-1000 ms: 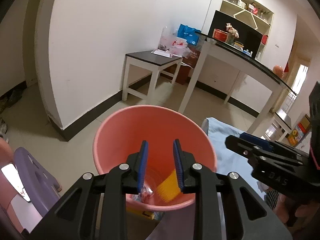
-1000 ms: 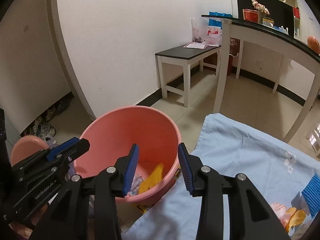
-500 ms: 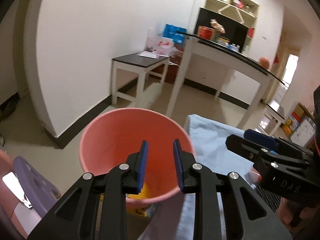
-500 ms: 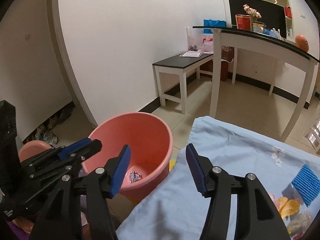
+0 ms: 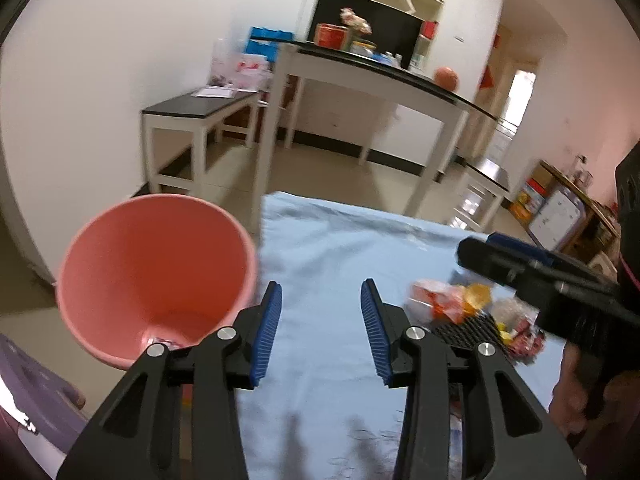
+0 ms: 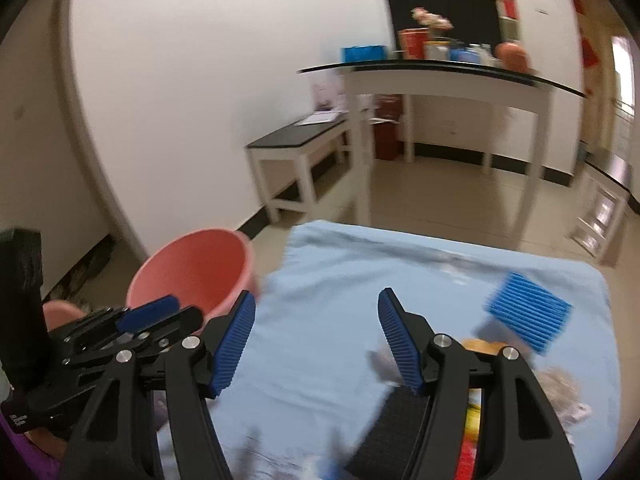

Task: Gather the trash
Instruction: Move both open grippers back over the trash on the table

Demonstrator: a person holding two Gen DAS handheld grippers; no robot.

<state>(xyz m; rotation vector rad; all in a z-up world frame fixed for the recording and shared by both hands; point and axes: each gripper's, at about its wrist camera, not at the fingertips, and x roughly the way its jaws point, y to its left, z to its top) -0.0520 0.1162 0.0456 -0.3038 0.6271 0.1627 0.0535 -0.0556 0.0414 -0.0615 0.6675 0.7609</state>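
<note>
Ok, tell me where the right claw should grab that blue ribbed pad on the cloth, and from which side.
Probably take the blue ribbed pad by its near edge, coming from above and in front. It lies flat on the light blue cloth, so only its thin edges offer a pinch. Its left side borders bare cloth; wrappers crowd below it. The right claw is opening, with nothing between its fingers.

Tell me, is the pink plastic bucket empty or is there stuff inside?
Not empty. The pink plastic bucket has a small wrapper at its bottom.
</note>
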